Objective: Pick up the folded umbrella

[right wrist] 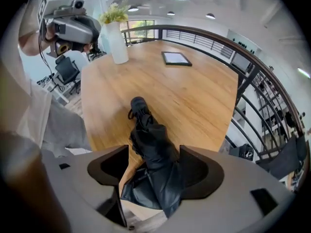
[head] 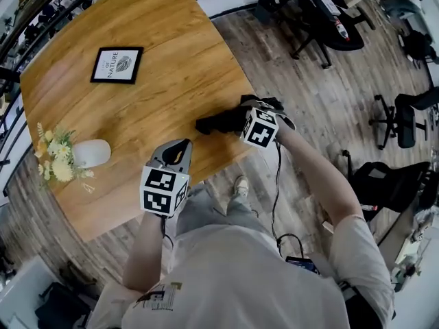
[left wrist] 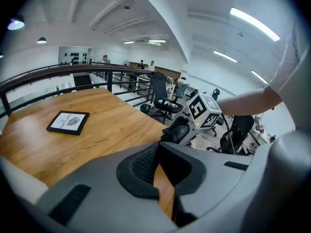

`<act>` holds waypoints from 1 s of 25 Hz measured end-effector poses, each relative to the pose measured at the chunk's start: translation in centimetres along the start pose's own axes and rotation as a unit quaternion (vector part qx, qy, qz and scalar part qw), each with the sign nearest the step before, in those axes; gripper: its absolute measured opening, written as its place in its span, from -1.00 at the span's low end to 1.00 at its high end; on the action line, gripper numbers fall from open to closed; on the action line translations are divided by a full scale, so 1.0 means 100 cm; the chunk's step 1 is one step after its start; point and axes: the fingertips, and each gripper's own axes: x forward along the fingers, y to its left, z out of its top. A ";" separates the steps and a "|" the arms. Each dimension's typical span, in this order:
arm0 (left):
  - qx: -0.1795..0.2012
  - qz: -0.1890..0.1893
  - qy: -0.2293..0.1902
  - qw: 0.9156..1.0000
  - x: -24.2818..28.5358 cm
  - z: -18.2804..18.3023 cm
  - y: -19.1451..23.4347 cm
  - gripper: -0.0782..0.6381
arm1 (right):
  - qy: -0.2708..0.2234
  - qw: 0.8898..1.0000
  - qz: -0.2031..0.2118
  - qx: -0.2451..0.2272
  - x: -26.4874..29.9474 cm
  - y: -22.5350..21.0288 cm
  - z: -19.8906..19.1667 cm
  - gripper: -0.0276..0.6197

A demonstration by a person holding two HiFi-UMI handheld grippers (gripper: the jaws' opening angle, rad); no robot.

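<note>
The folded black umbrella (head: 214, 123) lies near the wooden table's (head: 158, 60) right front edge, handle end pointing toward the table's middle. In the right gripper view the umbrella (right wrist: 148, 140) runs straight between the jaws. My right gripper (right wrist: 154, 154) is shut on its bunched fabric, and loose cloth hangs down past the table edge. In the head view the right gripper (head: 240, 120) sits at the umbrella's right end. My left gripper (head: 177, 149) hovers over the table's front edge, shut with nothing in it. From the left gripper (left wrist: 156, 152), the umbrella (left wrist: 176, 130) shows to the right.
A framed picture (head: 117, 64) lies flat at the far side of the table. A white vase (head: 90, 153) with yellow flowers (head: 55, 157) stands at the left front. Office chairs (head: 405, 118) stand on the wooden floor to the right. A railing (right wrist: 243, 57) runs behind the table.
</note>
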 end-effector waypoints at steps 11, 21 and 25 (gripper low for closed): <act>-0.026 0.016 0.002 1.000 -0.029 -0.024 0.006 -0.73 | 0.031 0.997 0.050 -0.049 0.049 -0.010 -0.004 0.13; -0.004 0.026 -0.025 0.999 -0.062 -0.010 -0.010 -0.73 | -0.004 0.987 -0.003 0.158 0.037 -0.025 -0.001 -0.11; 0.013 0.048 -0.039 0.998 -0.087 0.005 -0.010 -0.73 | -0.128 0.960 0.023 0.248 -0.018 -0.020 0.029 -0.11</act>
